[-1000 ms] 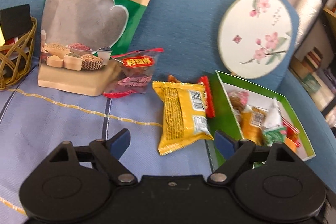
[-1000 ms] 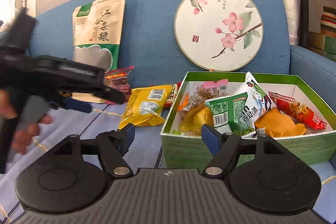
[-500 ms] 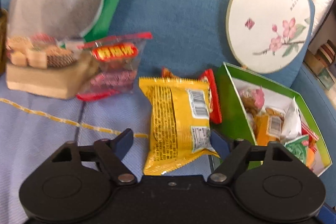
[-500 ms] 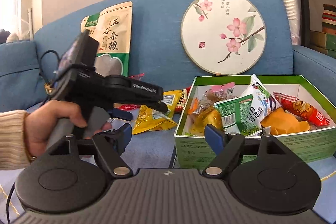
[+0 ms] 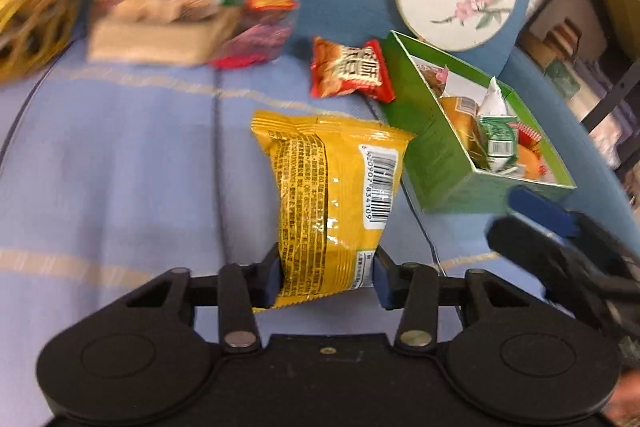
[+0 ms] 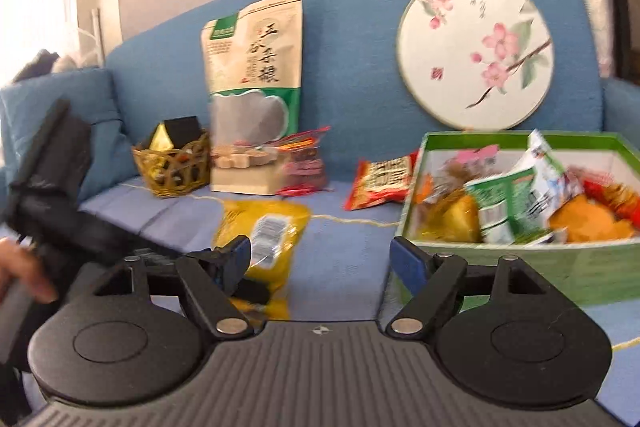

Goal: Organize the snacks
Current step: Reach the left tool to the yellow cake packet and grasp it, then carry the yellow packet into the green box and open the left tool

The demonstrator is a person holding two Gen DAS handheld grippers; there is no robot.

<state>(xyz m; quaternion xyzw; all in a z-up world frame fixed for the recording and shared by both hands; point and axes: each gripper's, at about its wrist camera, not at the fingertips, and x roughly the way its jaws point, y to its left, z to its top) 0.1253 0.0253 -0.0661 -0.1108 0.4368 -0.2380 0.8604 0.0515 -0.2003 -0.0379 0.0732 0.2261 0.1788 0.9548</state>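
Left jaws point(image 5: 325, 277) clamp yellow packet point(image 5: 334, 203) | right jaws point(image 6: 322, 259) wide, empty

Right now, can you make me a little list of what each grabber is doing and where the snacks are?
left gripper: shut on the yellow packet, near its bottom end
right gripper: open, holding nothing
green box: open, already full of snacks
red packet: loose on the sofa seat, left of the box
big grain bag: standing against the sofa back
wicker basket: left of the bag
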